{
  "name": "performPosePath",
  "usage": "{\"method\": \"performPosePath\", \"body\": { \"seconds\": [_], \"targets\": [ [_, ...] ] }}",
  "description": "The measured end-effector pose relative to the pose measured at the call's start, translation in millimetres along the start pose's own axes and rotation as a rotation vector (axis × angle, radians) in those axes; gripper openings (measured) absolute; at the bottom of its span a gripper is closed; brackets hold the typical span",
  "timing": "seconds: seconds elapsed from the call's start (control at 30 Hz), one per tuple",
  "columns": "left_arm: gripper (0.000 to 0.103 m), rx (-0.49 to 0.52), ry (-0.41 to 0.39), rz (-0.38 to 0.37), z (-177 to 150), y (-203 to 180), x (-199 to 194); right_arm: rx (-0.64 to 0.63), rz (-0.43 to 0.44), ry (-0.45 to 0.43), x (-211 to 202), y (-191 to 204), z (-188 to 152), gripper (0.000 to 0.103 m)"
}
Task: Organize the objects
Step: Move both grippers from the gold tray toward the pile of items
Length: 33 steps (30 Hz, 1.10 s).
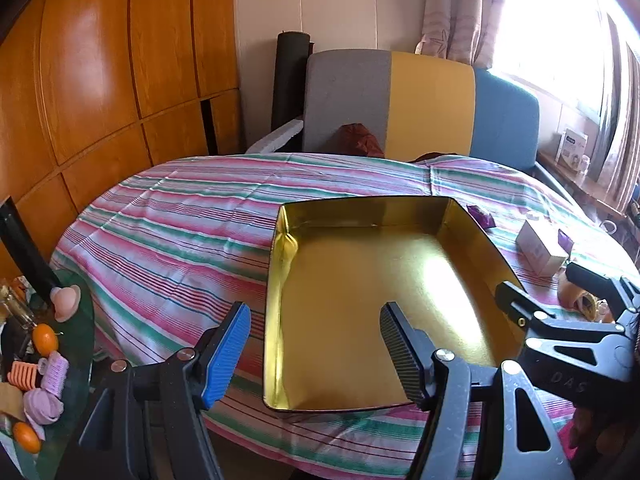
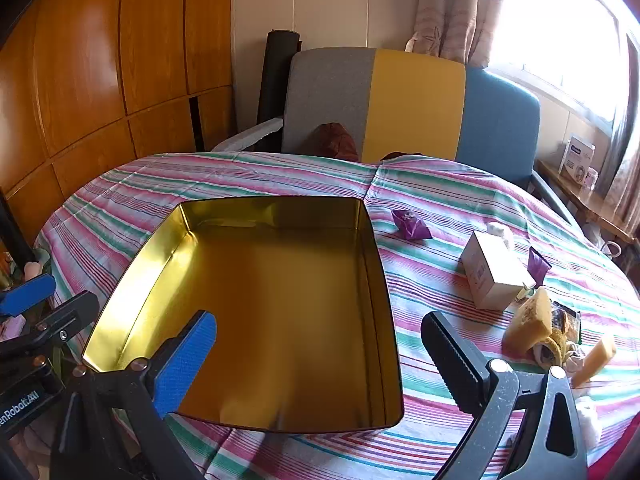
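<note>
An empty gold metal tin (image 1: pixel 360 300) sits on the striped tablecloth; it also shows in the right wrist view (image 2: pixel 280 312). My left gripper (image 1: pixel 316 352) is open and empty, held over the tin's near left edge. My right gripper (image 2: pixel 320 360) is open and empty, over the tin's near right corner. To the right of the tin lie a white box (image 2: pixel 494 276), two purple packets (image 2: pixel 410 225) (image 2: pixel 538 266), yellow sponge pieces (image 2: pixel 528 318) (image 2: pixel 594 360) and a small wrapped item (image 2: pixel 564 324). The white box also shows in the left wrist view (image 1: pixel 540 250).
A side table (image 1: pixel 86 344) at the left holds oranges (image 1: pixel 45 338), purple hair rollers (image 1: pixel 54 372), a pink comb (image 1: pixel 24 376) and a pink puff (image 1: pixel 66 298). A grey, yellow and blue chair (image 2: pixel 412 108) stands behind the table. A wooden wardrobe (image 1: pixel 100 80) is at left.
</note>
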<state>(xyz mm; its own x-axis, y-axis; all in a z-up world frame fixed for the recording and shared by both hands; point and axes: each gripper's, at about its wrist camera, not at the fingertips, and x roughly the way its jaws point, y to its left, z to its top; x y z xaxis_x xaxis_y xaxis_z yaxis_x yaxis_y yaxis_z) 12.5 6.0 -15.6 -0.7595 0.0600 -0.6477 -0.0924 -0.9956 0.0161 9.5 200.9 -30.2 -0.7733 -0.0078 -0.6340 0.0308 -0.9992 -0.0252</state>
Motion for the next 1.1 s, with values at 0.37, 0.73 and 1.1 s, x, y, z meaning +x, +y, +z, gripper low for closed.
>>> {"method": "performPosePath", "body": {
  "seconds": [0.37,0.73,1.1],
  "targets": [
    [0.068,0.027,0.032,-0.048,-3,-5,6,-0.011,-0.001,-0.010,-5,-7,3,0.103],
    [0.069,0.108,0.053,-0.109,-7,-27,13,0.032,-0.037,-0.032,-16,-44,11,0.103],
    [0.075,0.219,0.081,-0.274,1,-65,17,0.160,-0.143,-0.052,-47,-149,16,0.103]
  ]
}}
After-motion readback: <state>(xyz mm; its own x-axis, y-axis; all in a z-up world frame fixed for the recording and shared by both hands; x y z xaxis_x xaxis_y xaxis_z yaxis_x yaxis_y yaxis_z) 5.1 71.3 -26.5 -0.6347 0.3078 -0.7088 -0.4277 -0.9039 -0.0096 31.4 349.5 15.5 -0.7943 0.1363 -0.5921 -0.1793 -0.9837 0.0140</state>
